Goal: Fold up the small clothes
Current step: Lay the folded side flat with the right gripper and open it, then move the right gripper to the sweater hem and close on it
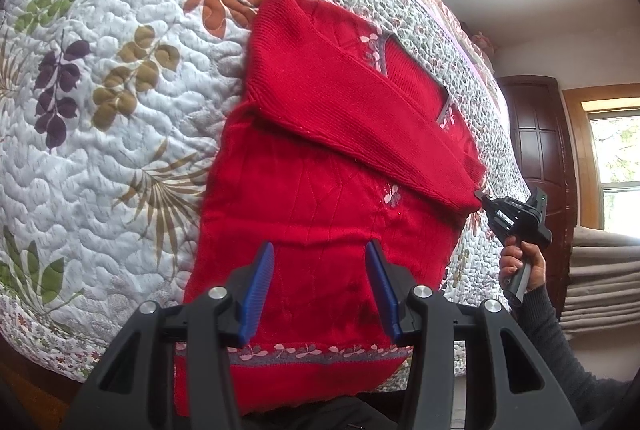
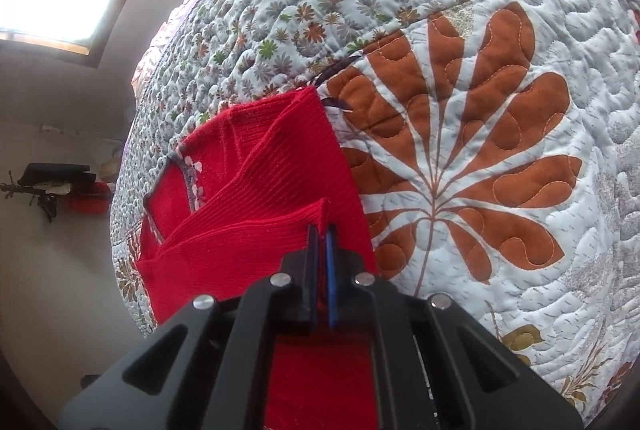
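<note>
Red knit sweater (image 1: pixel 312 197) lying flat on the floral quilted bedspread (image 1: pixel 120 77), 1 sleeve (image 1: pixel 360 101) crossing its chest, right gripper (image 2: pixel 320 230) jaws clamping the sleeve cuff, left gripper (image 1: pixel 320 258) hovering above the hem, jaws gaping wide, gripping nothing.

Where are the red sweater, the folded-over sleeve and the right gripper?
red sweater (image 1: pixel 320 230): left wrist view, on its flat body.
folded-over sleeve (image 1: pixel 344 93): left wrist view, mid-sleeve, across the chest.
right gripper (image 1: pixel 480 197): left wrist view, jaws closed on the sleeve cuff.
</note>
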Motion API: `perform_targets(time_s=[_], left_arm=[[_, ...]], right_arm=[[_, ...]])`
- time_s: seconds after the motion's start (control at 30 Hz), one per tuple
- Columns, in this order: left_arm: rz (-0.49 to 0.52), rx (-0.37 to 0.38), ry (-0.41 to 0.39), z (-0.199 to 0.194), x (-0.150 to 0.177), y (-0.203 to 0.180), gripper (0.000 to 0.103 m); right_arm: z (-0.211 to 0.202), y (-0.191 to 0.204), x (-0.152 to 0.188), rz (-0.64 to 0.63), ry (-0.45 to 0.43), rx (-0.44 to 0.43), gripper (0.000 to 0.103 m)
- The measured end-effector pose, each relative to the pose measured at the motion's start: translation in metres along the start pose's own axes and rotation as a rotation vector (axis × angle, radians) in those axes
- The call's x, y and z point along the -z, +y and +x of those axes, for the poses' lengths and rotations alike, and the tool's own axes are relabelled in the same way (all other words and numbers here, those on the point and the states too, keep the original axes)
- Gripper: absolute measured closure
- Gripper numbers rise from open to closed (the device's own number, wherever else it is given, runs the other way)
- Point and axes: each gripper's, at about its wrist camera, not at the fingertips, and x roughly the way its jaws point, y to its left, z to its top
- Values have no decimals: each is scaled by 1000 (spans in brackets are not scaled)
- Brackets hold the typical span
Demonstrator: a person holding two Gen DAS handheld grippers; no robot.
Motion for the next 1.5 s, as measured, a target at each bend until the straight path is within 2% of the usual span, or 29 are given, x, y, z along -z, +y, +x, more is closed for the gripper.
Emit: perform_targets(time_s=[0.1, 0.2, 0.4, 0.5, 0.57, 0.6, 0.63, 0.8, 0.83, 0.9, 0.97, 1.03, 1.1, 1.23, 1.3, 1.4, 1.5], left_arm=[[-3, 1, -2, -2, 0, 2, 56], [-11, 1, -9, -5, 2, 6, 56], [-24, 4, -10, -7, 5, 12, 56], [-22, 4, -2, -5, 6, 12, 55], [-18, 1, 7, -2, 8, 11, 55], [-14, -1, 11, -1, 8, 10, 55], [-11, -2, 12, -1, 8, 10, 55], [-3, 0, -3, -7, 13, 7, 55], [-5, 0, -5, -8, 14, 7, 55], [-9, -2, -8, -10, 17, 10, 55], [-12, -2, -8, -12, 21, 12, 54], [-15, -2, -9, -13, 25, 14, 51], [-23, -5, -1, -12, 31, 19, 46], [-92, -5, 36, -3, 48, 38, 40], [-131, 0, 43, -3, 61, 49, 32], [-163, -13, 35, -9, 86, 65, 23], [-184, -41, 59, -9, 112, 85, 18]], right_arm=[[-1, -6, -2, 31, -17, 16, 101], [-1, -6, -2, 36, 3, -14, 101], [-18, -13, 13, 43, 11, -31, 81], [-14, -14, 29, 24, 48, -27, 73], [-8, -12, 37, -5, 66, -11, 76], [-6, -13, 39, -12, 66, 0, 92], [-6, -14, 39, -11, 63, 6, 97], [-13, -14, 43, -11, 67, 25, 98], [-12, -13, 43, -19, 78, 33, 97], [-10, -15, 43, -17, 88, 45, 88], [-18, -16, 41, 0, 45, 60, 87], [-28, -12, 41, 9, 0, 27, 87], [-29, -1, 42, -21, -1, -7, 87], [1, 4, 44, -43, 90, 38, 89], [5, -2, 47, -48, 82, 78, 90], [-18, -1, 64, -66, 43, 28, 65], [-39, -4, 103, -136, 98, -45, 63]])
